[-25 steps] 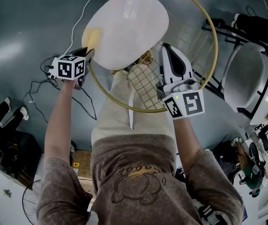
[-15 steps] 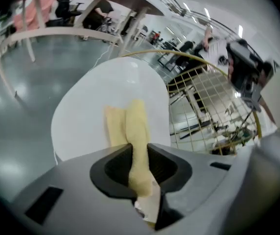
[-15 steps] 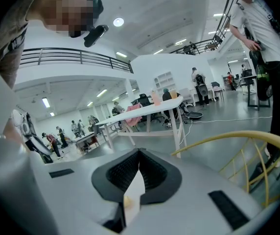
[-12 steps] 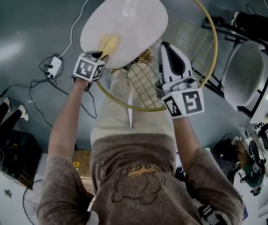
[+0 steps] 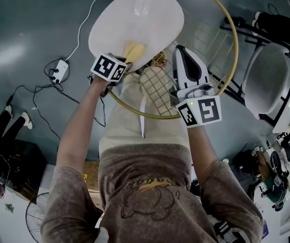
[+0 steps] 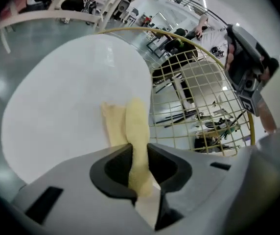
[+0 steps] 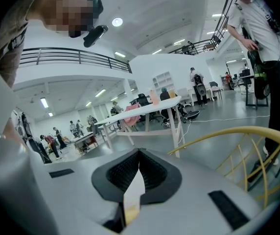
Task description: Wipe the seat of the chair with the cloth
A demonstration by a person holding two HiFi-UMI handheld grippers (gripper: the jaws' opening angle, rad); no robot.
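The chair's white oval seat (image 5: 135,19) lies at the top of the head view inside a gold ring frame (image 5: 229,59). A yellow cloth (image 5: 134,50) rests on the seat's near edge. My left gripper (image 5: 125,60) is shut on it. In the left gripper view the cloth (image 6: 134,126) runs folded from between the jaws onto the seat (image 6: 61,102). My right gripper (image 5: 181,53) hovers over the gold wire backrest (image 5: 157,87), right of the seat. Its jaws are shut with nothing between them in the right gripper view (image 7: 139,166).
A power strip (image 5: 60,71) with cables lies on the grey floor to the left. Another white chair (image 5: 264,80) on a black frame stands at the right. The right gripper view shows the gold ring (image 7: 238,136), a person (image 7: 262,33) standing and distant tables.
My left gripper has dragged the cloth rightward along the seat's near edge, from the left rim to beside the backrest. The right gripper has stayed put.
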